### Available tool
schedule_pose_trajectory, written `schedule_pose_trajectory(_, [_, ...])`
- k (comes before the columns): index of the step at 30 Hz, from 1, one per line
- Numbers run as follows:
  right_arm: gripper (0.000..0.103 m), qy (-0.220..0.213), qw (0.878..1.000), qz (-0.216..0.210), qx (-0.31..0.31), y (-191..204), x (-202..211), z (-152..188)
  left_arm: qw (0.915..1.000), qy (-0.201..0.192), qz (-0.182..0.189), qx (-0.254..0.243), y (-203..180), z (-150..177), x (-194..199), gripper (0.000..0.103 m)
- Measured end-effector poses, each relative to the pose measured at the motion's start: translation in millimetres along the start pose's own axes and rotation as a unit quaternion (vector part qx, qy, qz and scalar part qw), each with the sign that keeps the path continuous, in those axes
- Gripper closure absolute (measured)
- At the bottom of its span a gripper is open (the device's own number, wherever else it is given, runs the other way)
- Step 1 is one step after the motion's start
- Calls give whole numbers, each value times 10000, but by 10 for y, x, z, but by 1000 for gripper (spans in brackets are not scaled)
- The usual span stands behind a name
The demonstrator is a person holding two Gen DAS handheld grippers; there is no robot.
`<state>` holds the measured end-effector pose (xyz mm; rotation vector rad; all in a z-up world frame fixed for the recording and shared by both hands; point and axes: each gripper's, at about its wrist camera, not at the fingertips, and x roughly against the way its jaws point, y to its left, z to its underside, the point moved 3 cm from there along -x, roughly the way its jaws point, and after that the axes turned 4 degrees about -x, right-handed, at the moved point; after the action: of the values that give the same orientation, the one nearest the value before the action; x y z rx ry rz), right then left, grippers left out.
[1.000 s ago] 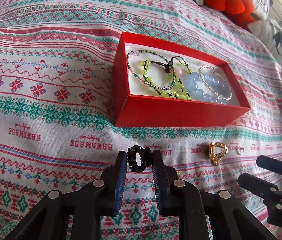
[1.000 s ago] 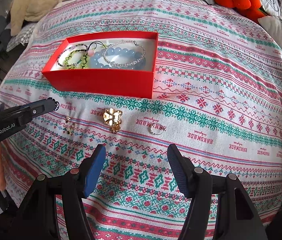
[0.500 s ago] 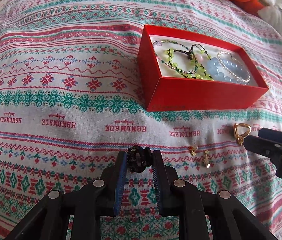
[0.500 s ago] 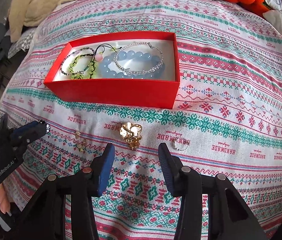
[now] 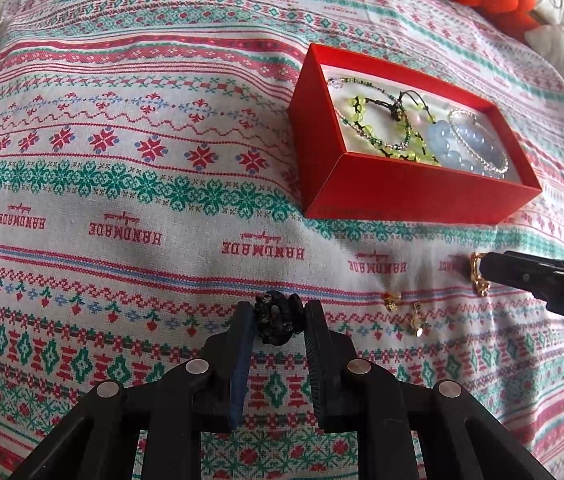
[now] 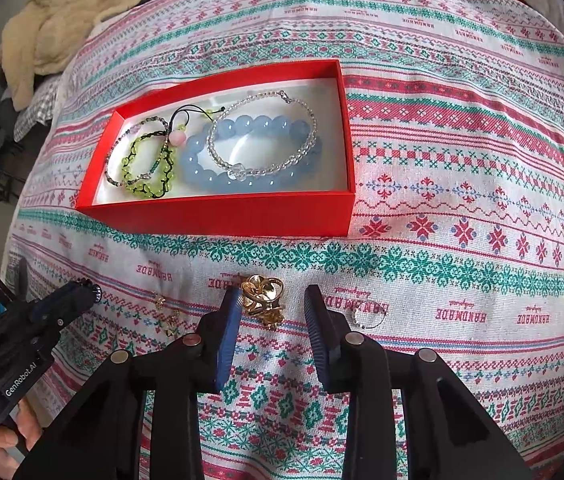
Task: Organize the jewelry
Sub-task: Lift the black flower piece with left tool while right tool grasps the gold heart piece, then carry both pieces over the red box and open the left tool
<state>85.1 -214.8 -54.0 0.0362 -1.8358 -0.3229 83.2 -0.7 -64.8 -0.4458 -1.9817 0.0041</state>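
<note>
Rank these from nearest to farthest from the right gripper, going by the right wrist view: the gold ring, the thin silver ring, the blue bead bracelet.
1. gold ring: between the open fingers of the right gripper.
2. thin silver ring: on the cloth just right of the right finger.
3. blue bead bracelet: farther ahead, inside the red box.

Bracelets (image 6: 254, 148) in box (image 6: 218, 216)

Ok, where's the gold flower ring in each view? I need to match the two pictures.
Left wrist view: gold flower ring at the right edge, mostly hidden behind the right tongs.
Right wrist view: ring low centre, between the open tong fingers, nearer the left one.
Shared landmark: the red box, just beyond the ring in both.
</note>
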Motion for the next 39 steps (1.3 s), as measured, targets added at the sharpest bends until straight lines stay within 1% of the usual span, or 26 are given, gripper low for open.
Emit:
schedule_pose_trajectory(7, [72,122,9999,-75,-93,-4,-112,-78,10000,27,-33,-2,-41,-29,-71,83])
schedule_pose_trajectory(10, [79,126,9998,-122,-80,18,-161,-122,10000,28,-36,-2,-44,-34,-80,83])
schedule_pose_trajectory(14, [79,74,9998,-157,-61,60,-153,-123,10000,19,-27,9,-59,-59,-104,83])
schedule_pose_trajectory(20, [79,-75,9998,-194,36,83,-6,-99,10000,-23,0,1,-35,-98,-81,83])
schedule_pose_trajectory(29, [79,-297,9990,-309,149,120,255,-6,9998,-178,76,-38,-26,-143,98,83])
schedule_pose_trajectory(39, [79,-613,9971,-429,108,82,518,22,9987,-463,217,-68,-196,-312,239,83])
